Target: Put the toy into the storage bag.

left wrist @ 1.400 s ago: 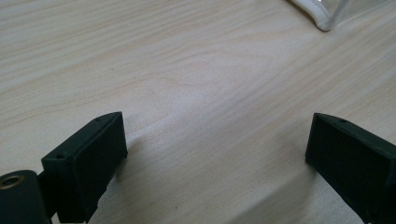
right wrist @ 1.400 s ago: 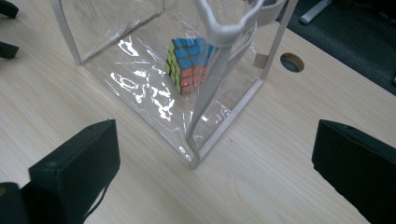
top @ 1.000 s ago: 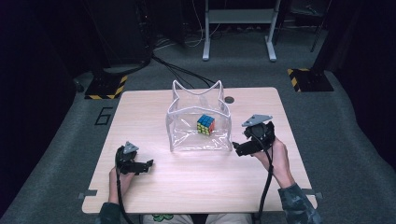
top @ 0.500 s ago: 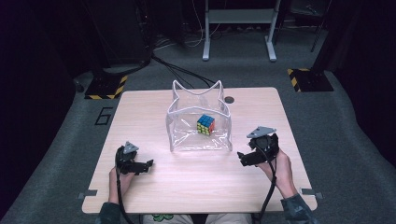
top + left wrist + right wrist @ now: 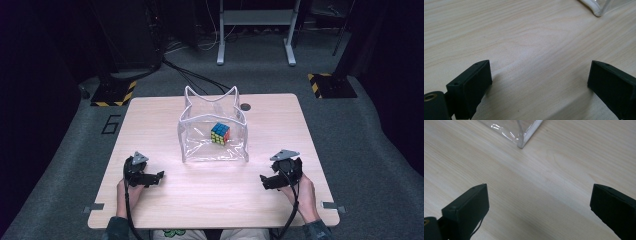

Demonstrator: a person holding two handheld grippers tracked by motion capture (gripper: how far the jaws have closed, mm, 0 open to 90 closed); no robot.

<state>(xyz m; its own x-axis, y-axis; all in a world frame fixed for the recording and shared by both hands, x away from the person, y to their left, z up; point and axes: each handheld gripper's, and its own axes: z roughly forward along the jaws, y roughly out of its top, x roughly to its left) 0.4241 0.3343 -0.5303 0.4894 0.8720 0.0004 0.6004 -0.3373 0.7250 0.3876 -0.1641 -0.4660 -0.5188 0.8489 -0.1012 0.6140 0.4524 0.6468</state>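
A clear plastic bag [image 5: 212, 135] stands open-topped at the middle of the wooden table [image 5: 210, 195], with a colourful puzzle cube [image 5: 220, 133] inside it. My left gripper [image 5: 159, 178] rests low on the table at the front left, open with nothing between its jaws. My right gripper [image 5: 263, 181] sits at the front right, also open and empty. A corner of the bag [image 5: 599, 8] reaches into the top of the left gripper view. The right gripper view catches the bag's corner [image 5: 524, 137] above wide-set jaws.
A small dark round grommet [image 5: 245, 106] lies on the table behind the bag. Grey carpet surrounds the table, with black-and-yellow stand feet [image 5: 112, 94] and cables [image 5: 190, 75] beyond its far edge. A metal frame [image 5: 255, 35] stands farther back.
My right gripper has drawn back from beside the bag toward the front right of the table. The left gripper, bag and cube have stayed put.
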